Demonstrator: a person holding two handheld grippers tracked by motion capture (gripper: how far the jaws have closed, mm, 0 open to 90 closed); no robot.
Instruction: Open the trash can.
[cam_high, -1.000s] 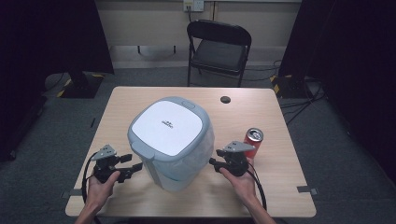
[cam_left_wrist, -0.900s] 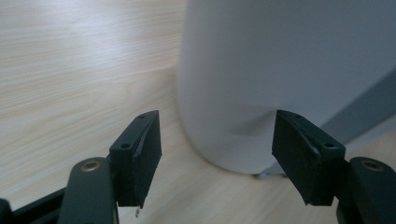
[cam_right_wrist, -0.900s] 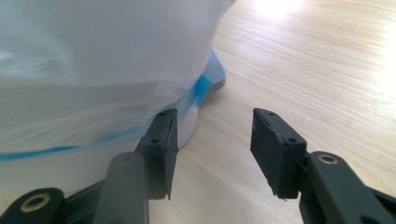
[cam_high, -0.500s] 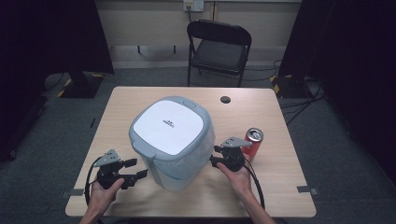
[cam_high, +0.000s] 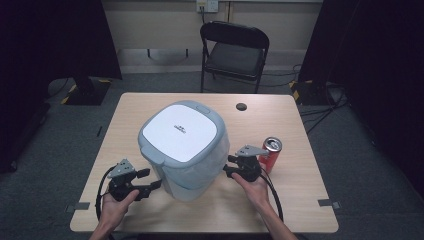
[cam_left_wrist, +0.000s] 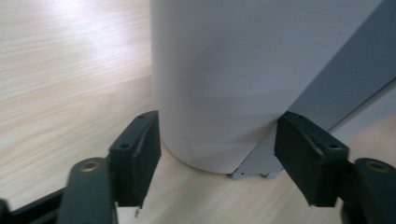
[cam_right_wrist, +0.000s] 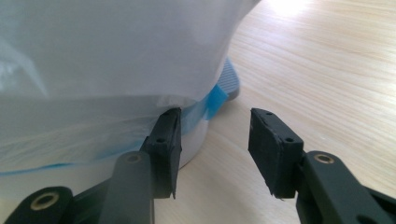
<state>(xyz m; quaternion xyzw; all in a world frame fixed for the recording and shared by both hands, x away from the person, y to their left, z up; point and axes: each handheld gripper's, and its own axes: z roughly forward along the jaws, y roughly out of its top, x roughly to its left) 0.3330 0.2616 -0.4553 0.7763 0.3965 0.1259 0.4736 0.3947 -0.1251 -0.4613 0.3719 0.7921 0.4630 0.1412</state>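
Note:
A large pale grey-blue bin (cam_high: 182, 150) with a white lid stands mid-table, its lower body wrapped in clear plastic (cam_right_wrist: 93, 93) with blue tape. My left gripper (cam_high: 150, 180) lies low at its near left side. It is open and its jaws have just been closing; the bin's rounded lower corner (cam_left_wrist: 219, 84) sits just ahead, in line with the gap between them, and the pads do not press on it. My right gripper (cam_high: 229, 165) is at the bin's right side, open, jaws slightly narrowed. One of its fingers (cam_right_wrist: 166, 140) rests against the plastic, with bare table between the two.
A red drink can (cam_high: 270, 152) stands just right of the right gripper. A small black disc (cam_high: 241, 106) lies near the wooden table's (cam_high: 300, 200) far edge. A black folding chair (cam_high: 235, 55) stands behind the table.
The left gripper has shifted slightly toward the near edge and stays beside the bin. The right gripper and the bin have kept their places.

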